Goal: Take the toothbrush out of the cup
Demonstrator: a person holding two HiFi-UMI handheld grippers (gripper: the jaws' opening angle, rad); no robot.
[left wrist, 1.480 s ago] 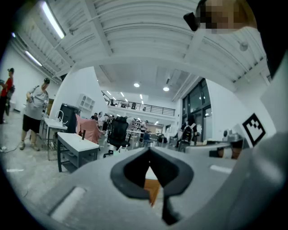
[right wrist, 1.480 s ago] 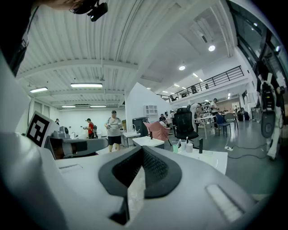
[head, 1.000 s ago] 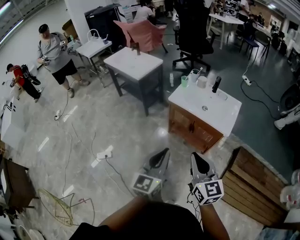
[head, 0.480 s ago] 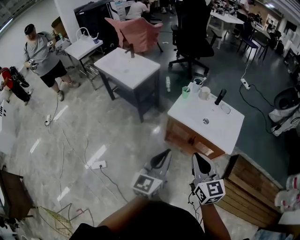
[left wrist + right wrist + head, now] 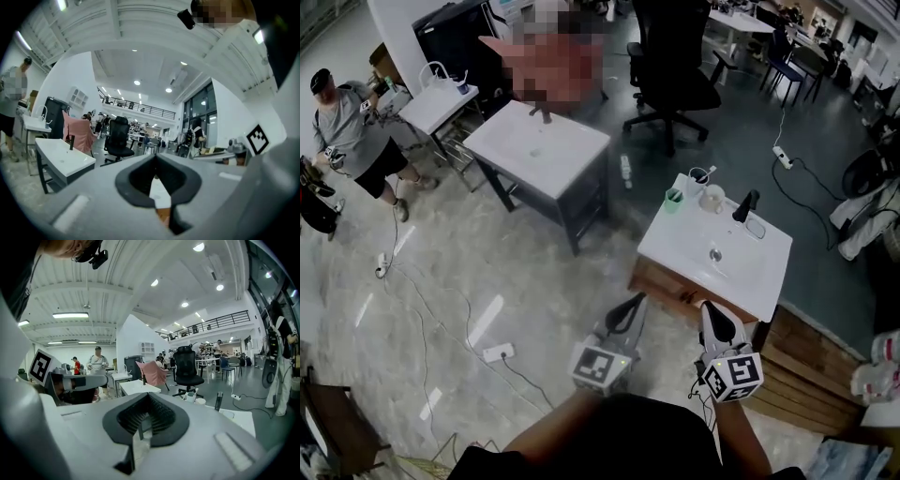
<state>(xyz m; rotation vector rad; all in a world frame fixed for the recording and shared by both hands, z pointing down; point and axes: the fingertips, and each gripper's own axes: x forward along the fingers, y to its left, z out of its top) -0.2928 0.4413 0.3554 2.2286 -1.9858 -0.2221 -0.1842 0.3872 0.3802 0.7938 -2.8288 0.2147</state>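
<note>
The left gripper (image 5: 630,314) and right gripper (image 5: 712,321) are held shut and empty, well short of the vanity (image 5: 675,239). The gap should be closed first, and jaws opened only beside the cup (image 5: 697,181) near the faucet (image 5: 742,204). The toothbrush (image 5: 705,172) is stood in it, near upright, top leaned rightward; it is best lifted along that axis.

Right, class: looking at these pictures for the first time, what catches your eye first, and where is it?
The white-topped wooden cabinet stands right of centre, with a white cup holding a toothbrush at its far edge. At the bottom, the left gripper and right gripper are side by side, both shut and empty.
</note>
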